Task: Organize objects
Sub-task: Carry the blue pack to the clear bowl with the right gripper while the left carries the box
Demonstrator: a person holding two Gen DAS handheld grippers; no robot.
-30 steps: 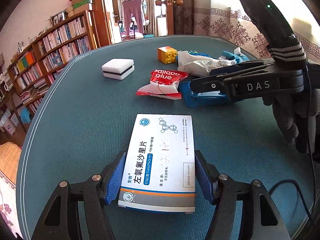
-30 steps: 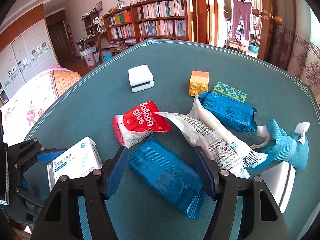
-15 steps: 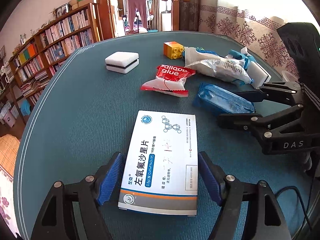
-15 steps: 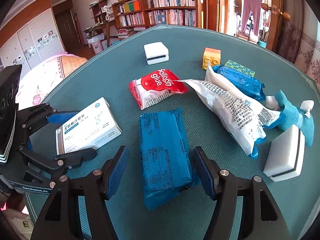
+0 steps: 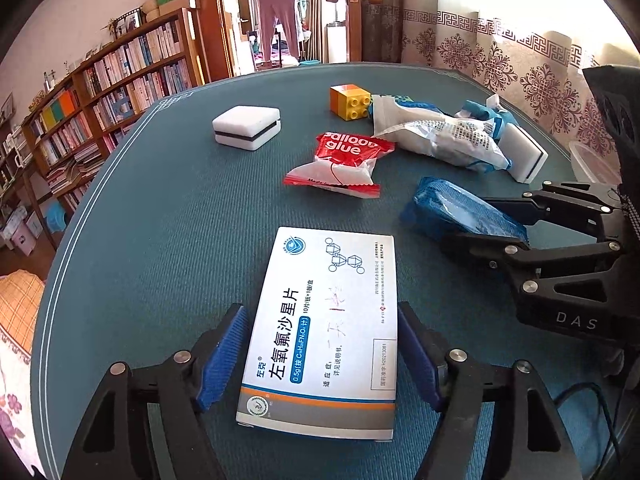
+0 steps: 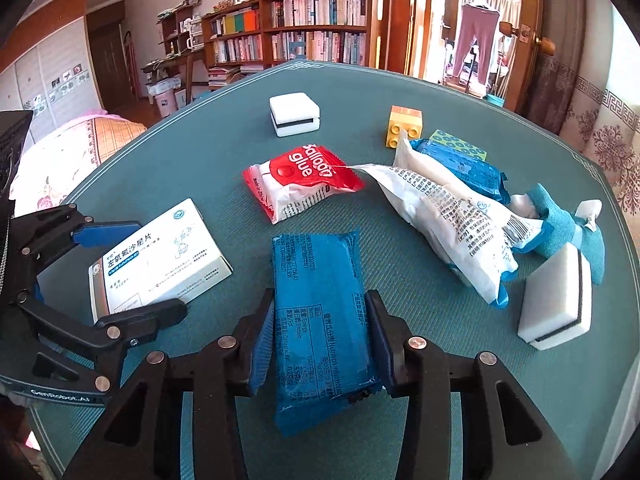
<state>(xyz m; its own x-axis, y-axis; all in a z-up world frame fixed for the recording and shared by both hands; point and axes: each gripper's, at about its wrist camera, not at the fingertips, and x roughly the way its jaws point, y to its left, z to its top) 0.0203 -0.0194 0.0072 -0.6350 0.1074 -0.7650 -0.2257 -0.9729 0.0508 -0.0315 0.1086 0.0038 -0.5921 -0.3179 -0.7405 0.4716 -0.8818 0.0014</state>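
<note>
A white medicine box [image 5: 324, 328] lies on the teal table between the blue pads of my left gripper [image 5: 320, 356]; the pads touch its long sides. The box also shows in the right wrist view [image 6: 160, 256], with the left gripper [image 6: 132, 268] around it. A blue snack pack [image 6: 320, 312] lies between the pads of my right gripper [image 6: 320, 340], which press on its sides. In the left wrist view the pack [image 5: 464, 208] sits at the right with the right gripper [image 5: 492, 220] on it.
A red balloon glue bag [image 6: 300, 184], a white printed bag [image 6: 448, 212], a second blue pack [image 6: 468, 168], an orange brick [image 6: 404, 126], two white sponges [image 6: 294, 114] [image 6: 556, 300] and a teal cloth [image 6: 560, 220] lie on the table. The table edge [image 5: 92, 200] curves at the left.
My right gripper drew the blue pack back toward the near edge and closed on it. My left gripper stays on the box and has narrowed slightly.
</note>
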